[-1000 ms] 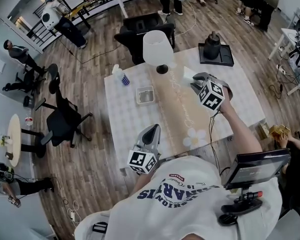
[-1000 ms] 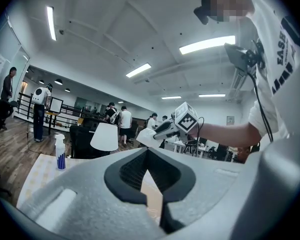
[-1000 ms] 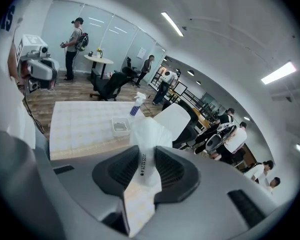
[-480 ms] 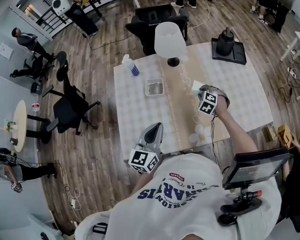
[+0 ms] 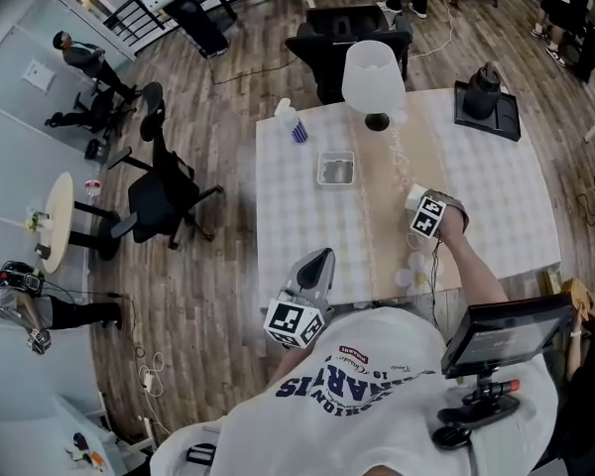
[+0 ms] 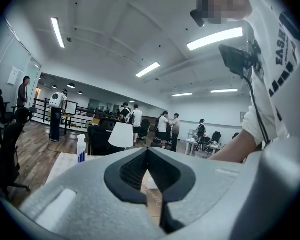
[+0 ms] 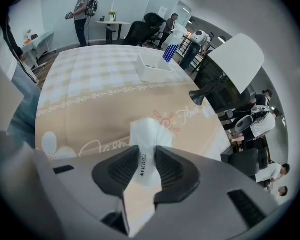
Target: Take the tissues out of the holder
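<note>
**Right tongs clamped on a tissue pack, left tongs closed and bare**

Head view: your right gripper (image 5: 416, 198) is tipped steeply down over the beige runner (image 5: 387, 162) on the checked table (image 5: 297, 216), a white corner of the tissue pack (image 5: 414, 192) showing at its tip. The holder (image 5: 336, 169), a small open box, sits well apart at about 11 o'clock from that gripper. A spray bottle (image 5: 290, 122) stands at 10 o'clock from the holder, and a white lamp (image 5: 373, 72) at 1 o'clock. Your left gripper (image 5: 323, 258) hangs off the table's near edge at 6 o'clock. The print on your shirt is upside down; only "ARIS" reads clearly.

Left gripper view: the jaws meet at their tips with nothing between them. The lamp and the blue-striped bottle show beyond, at 10 o'clock. "FASH" reads on your sleeve at 2 o'clock.

Right gripper view: both pads are clenched on the tissue pack, which sticks out past the tips toward 12 o'clock. A stamp along it reads roughly "2025.12.24". Below lies the runner with daisies, a sun drawing and cursive writing too loose to read. The holder stands at 12 o'clock, the bottle just behind it.
</note>
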